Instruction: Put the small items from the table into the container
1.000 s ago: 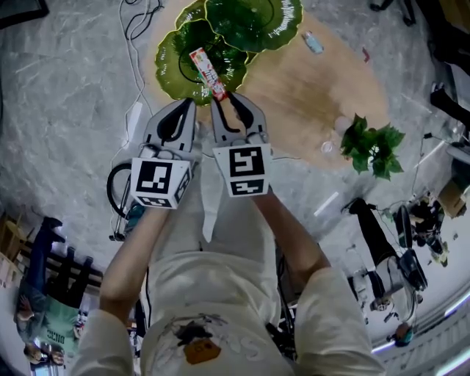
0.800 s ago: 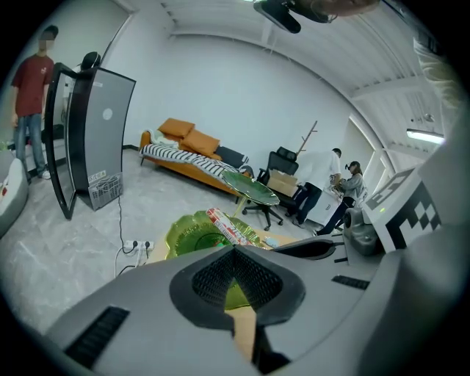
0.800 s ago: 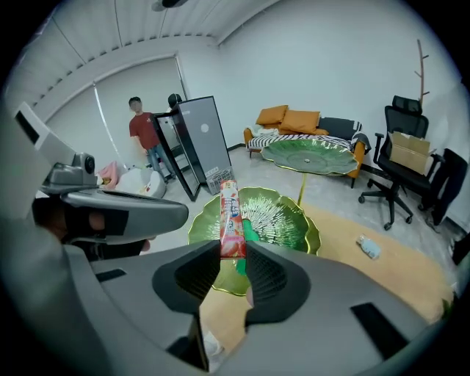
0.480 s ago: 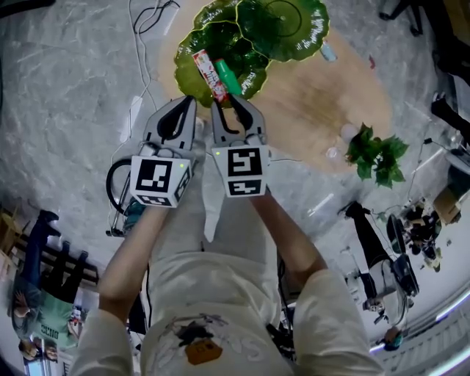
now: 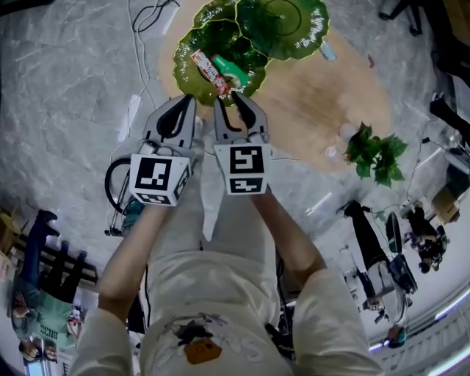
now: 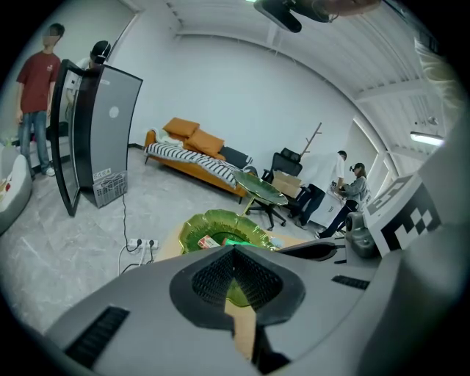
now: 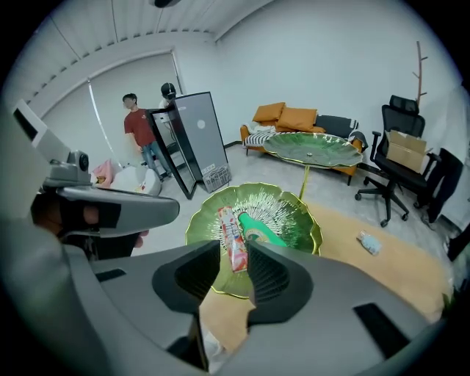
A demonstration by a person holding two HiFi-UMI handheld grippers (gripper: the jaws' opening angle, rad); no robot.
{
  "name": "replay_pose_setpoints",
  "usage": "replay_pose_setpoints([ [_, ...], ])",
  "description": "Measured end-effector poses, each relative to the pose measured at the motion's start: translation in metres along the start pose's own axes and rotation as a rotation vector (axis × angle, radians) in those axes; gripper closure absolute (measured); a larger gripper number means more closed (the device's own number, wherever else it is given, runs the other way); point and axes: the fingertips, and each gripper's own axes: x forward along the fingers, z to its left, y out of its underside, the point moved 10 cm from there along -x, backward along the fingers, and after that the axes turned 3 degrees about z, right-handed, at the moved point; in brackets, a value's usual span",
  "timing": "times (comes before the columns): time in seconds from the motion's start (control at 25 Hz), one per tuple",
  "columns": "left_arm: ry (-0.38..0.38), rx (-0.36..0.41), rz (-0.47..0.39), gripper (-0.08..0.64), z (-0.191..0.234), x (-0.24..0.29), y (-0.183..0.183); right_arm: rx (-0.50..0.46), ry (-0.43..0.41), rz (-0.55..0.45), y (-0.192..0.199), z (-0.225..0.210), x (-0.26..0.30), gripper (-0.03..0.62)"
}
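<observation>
Head view first: your two grippers sit side by side at the near edge of the oval wooden table (image 5: 323, 95). Your right gripper (image 5: 228, 98) is clamped on the near end of a long red-and-white snack packet (image 5: 208, 71). That packet reaches out over the lower green leaf-shaped glass dish (image 5: 188, 51). Beside the packet, inside the dish, lies a bright green wrapped item (image 5: 233, 67). Your left gripper (image 5: 191, 101) has its tips together with nothing in them, right at the dish's near rim. Further along the table, a small pale-blue wrapped item (image 5: 328, 51) lies on the wood near a second, raised green leaf dish (image 5: 294, 22).

Left gripper view now: the tips meet, the pads are bare, and the dish with both items shows just beyond them.

Right gripper view: the packet's end fills the gap between your pads, one pad on each long edge. The rest runs forward above the dish's middle, with the green item just right of it. Whether the packet touches the glass, you can't tell from here.
</observation>
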Motion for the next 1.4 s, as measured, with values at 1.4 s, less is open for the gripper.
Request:
replay_pose_setpoints([
  [1.4,0.091,0.118,0.056,0.56,-0.138,0.084,0.004,0.124,0.129,-0.056,0.052,-0.162,-0.062,0.491],
])
